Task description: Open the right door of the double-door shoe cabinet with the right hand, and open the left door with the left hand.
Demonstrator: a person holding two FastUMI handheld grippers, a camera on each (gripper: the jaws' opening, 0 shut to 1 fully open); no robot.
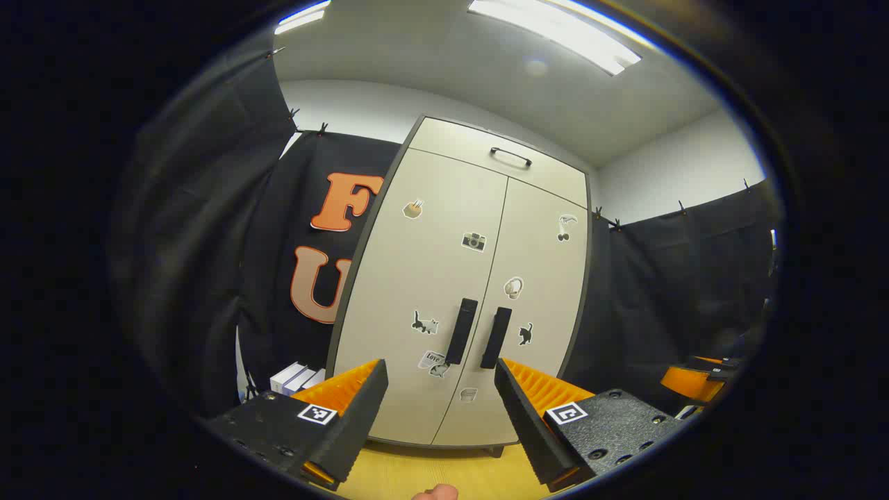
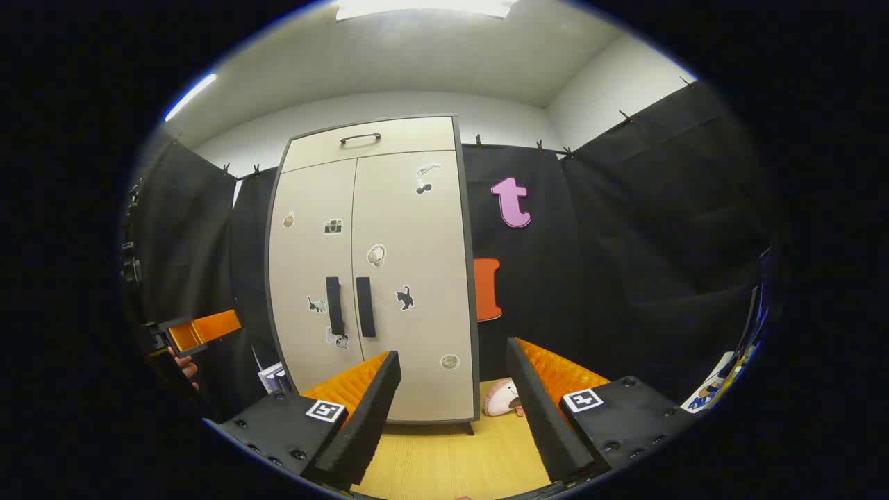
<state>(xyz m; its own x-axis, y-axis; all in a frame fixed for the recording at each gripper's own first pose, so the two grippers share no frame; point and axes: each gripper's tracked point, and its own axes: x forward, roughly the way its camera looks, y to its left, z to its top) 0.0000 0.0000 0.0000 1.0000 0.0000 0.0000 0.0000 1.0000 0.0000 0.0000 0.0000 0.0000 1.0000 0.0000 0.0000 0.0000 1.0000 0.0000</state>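
While both of your hand-held grippers stand with fingers apart and hold nothing, neither has reached the tall cream double-door shoe cabinet with dark edging (image 2: 371, 278), which is shut and stands well ahead of them. In the left gripper view, your left hand-held gripper (image 1: 441, 396) points at the foot of the doors, below the two black vertical bar handles. In the right gripper view, your right hand-held gripper (image 2: 453, 389) points at the cabinet's lower right corner, to the right of the handles.

Start with the right door (image 2: 410, 278). Swing the right hand-held gripper left and up until the right black handle (image 2: 365, 306) sits between the fingers, close on it squarely, then pull in an arc away from the centre seam. The left black handle (image 1: 461, 331) lies just beside it, so keep the fingers clear of it. Then take the left door (image 1: 424, 278) the same way with the left hand-held gripper. The handles look slim; I judge a shallow grip could slip.

Pale wooden flooring (image 2: 444, 458) runs under the cabinet. To the cabinet's right lies a small pale, shell-like object (image 2: 499, 399); to its left, white boxes (image 1: 295, 378). Black cloth walls close the booth, with white ceiling and strip lights above.
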